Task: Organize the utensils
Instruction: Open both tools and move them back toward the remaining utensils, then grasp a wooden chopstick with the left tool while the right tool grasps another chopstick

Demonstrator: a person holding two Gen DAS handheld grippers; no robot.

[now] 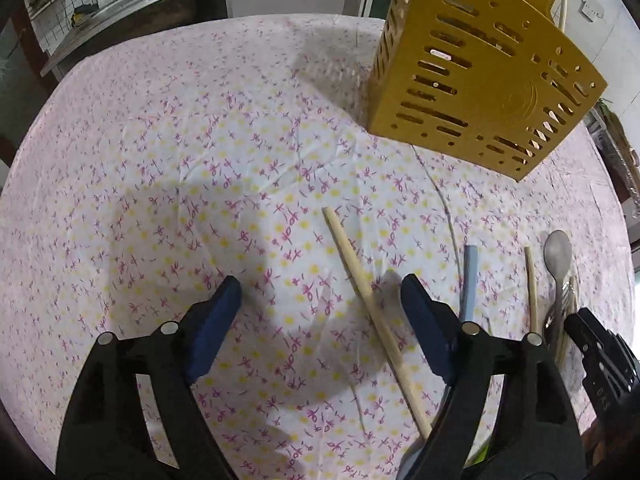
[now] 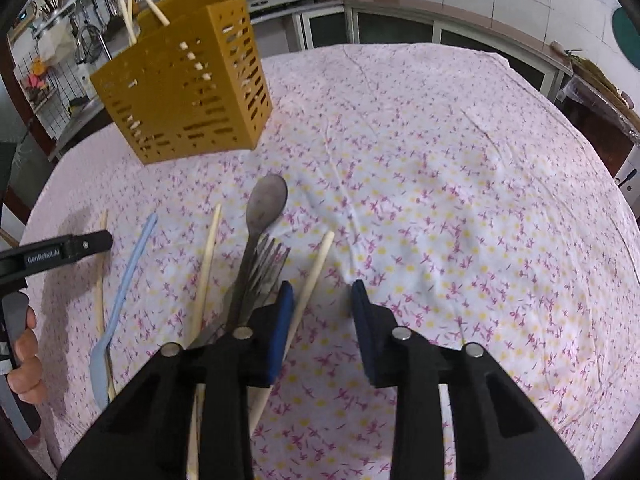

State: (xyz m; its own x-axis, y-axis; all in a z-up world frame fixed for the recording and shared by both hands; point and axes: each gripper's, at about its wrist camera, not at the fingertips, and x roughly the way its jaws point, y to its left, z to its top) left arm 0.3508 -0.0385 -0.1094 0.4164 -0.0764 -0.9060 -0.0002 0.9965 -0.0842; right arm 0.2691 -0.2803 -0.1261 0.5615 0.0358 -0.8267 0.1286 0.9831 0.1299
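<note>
Both grippers are hovering open and empty over loose chopsticks on the tablecloth (image 1: 160, 160), the left gripper (image 1: 320, 292) straddling one chopstick (image 1: 360, 280), the right gripper (image 2: 322, 292) another chopstick (image 2: 316, 272), each probably needing to close before lifting toward the yellow holder (image 2: 184, 92).

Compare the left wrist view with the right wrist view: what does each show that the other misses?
Only the left wrist view shows the open left gripper from behind, a chopstick lying between its fingers. Only the right wrist view shows the right gripper's open jaws, a fork and a hand. Both show the yellow holder, metal spoon, blue spoon and floral cloth.
</note>
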